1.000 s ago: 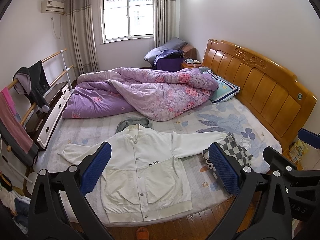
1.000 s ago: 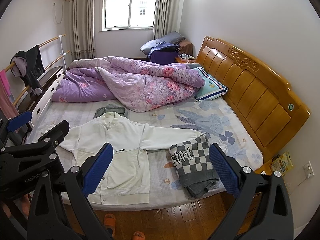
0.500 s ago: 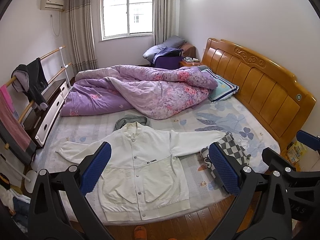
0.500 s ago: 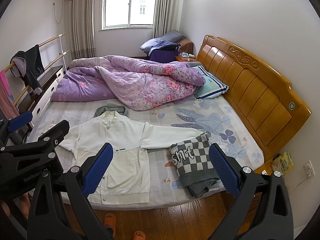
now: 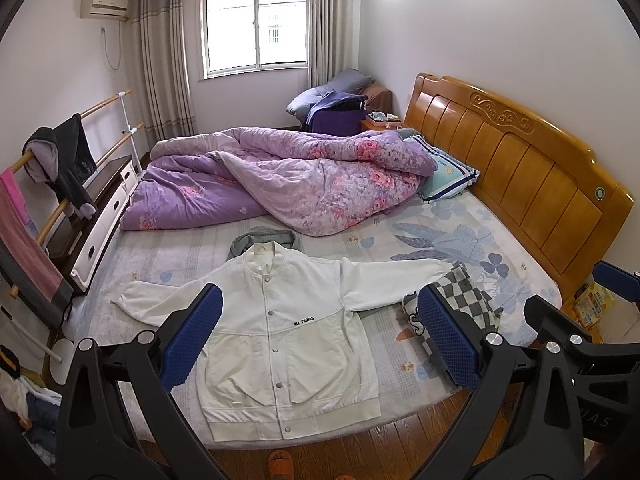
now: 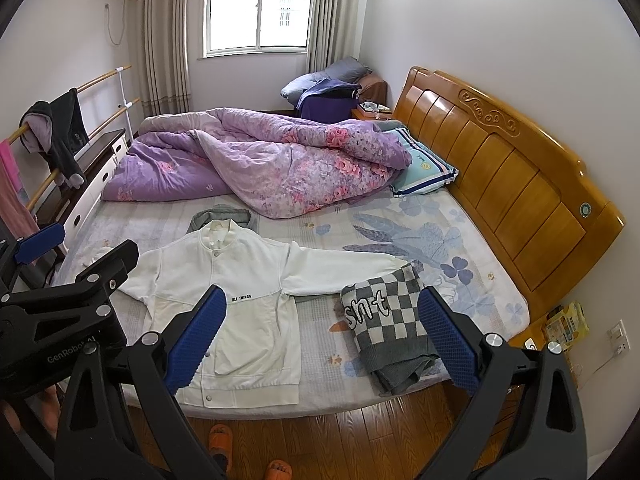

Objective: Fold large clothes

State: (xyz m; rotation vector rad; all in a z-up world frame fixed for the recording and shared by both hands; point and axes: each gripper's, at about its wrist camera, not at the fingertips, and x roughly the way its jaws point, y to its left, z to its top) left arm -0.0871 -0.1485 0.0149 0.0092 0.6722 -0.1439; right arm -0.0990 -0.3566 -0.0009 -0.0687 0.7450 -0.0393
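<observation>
White jacket (image 5: pixel 288 332) lies flat, front up, sleeves out, at the bed's (image 5: pixel 460 248) near edge beside a folded checked sweater (image 6: pixel 384 320). Left gripper (image 5: pixel 320 336) and right gripper (image 6: pixel 320 336) hover above, fingers spread, holding nothing.

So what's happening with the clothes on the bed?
A person holds a gripper in each hand above the near edge of the bed. The left gripper and right gripper are both open and touch nothing. A white jacket lies spread flat, buttoned, sleeves out to the sides, not folded yet. Beside it sits a checkered sweater, already folded, with one jacket sleeve end reaching it. A purple quilt is bunched up farther back.
</observation>
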